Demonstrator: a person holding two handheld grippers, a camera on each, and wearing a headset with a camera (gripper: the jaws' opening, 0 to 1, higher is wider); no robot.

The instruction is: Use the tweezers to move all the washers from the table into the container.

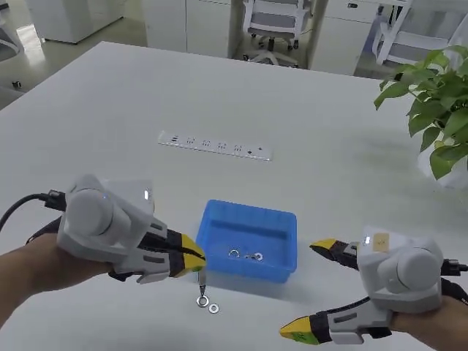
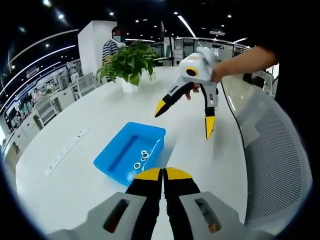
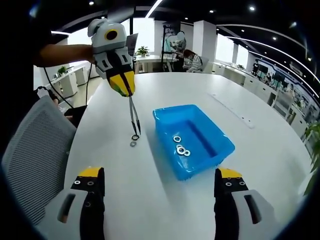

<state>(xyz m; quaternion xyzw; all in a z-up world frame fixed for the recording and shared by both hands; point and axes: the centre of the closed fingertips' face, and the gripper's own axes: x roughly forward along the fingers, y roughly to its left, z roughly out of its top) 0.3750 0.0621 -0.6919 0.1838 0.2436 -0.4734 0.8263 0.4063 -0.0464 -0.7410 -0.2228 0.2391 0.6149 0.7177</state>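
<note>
My left gripper (image 1: 199, 259) is shut on thin metal tweezers (image 1: 201, 281) that point down at the table. Their tips (image 3: 135, 134) rest at one of two washers (image 1: 202, 300) lying just in front of the blue container (image 1: 252, 219). The second washer (image 1: 213, 308) lies beside it. Several washers (image 1: 254, 257) lie inside the container (image 3: 200, 120). My right gripper (image 1: 301, 290) hovers open to the right of the container, nothing between its jaws. In the left gripper view the yellow-tipped jaws (image 2: 162, 175) are closed together, and the right gripper (image 2: 183, 125) stands open beyond the container (image 2: 120, 150).
A white power strip (image 1: 214, 145) lies on the white table (image 1: 146, 95) behind the container. A potted plant (image 1: 439, 102) stands at the far right. Office chairs (image 1: 274, 22) stand past the far edge, and a mesh chair (image 3: 35, 150) is near me.
</note>
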